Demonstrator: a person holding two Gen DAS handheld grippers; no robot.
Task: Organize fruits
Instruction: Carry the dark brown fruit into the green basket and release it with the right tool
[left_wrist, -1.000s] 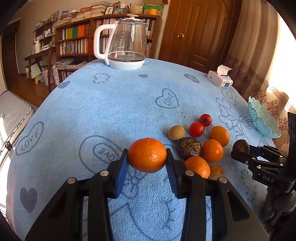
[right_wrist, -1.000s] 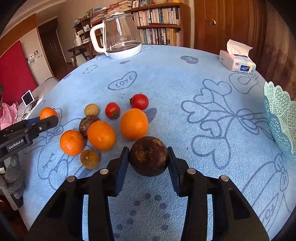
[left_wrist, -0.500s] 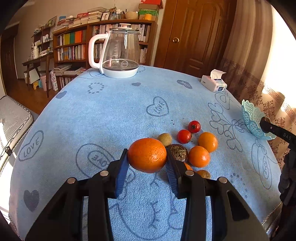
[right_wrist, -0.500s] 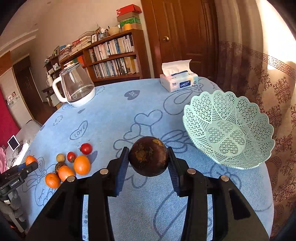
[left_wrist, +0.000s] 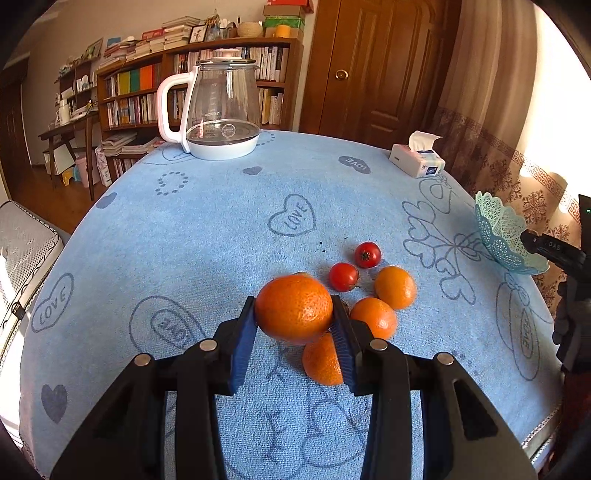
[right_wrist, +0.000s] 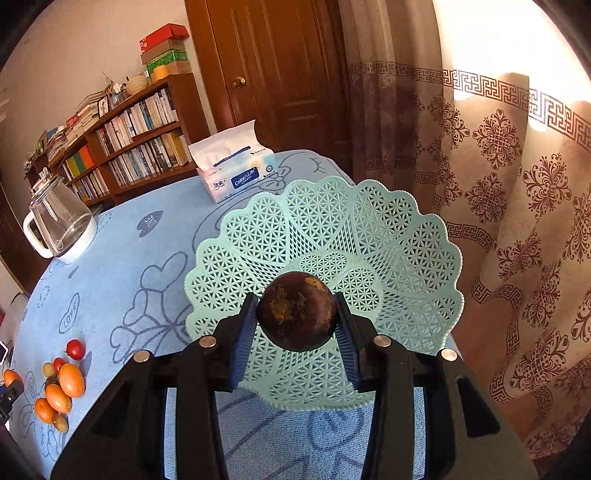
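Observation:
My left gripper (left_wrist: 294, 325) is shut on an orange mandarin (left_wrist: 293, 308), held above the blue tablecloth over a cluster of loose fruit: several mandarins (left_wrist: 394, 287) and two cherry tomatoes (left_wrist: 343, 276). My right gripper (right_wrist: 295, 325) is shut on a dark brown round fruit (right_wrist: 296, 311), held above the mint-green lattice basket (right_wrist: 369, 229), which looks empty. The basket also shows at the right edge of the left wrist view (left_wrist: 498, 236), with the right gripper's tip beside it. The fruit cluster (right_wrist: 62, 384) lies far left in the right wrist view.
A glass kettle with a white handle (left_wrist: 221, 114) stands at the table's far side. A tissue box (left_wrist: 419, 160) sits at the far right, just behind the basket (right_wrist: 236, 173). Patterned curtains hang close beyond the table's right edge.
My right gripper carried the dark fruit from the fruit cluster rightward to above the basket. My left gripper rose and shifted slightly right over the cluster, still holding the mandarin.

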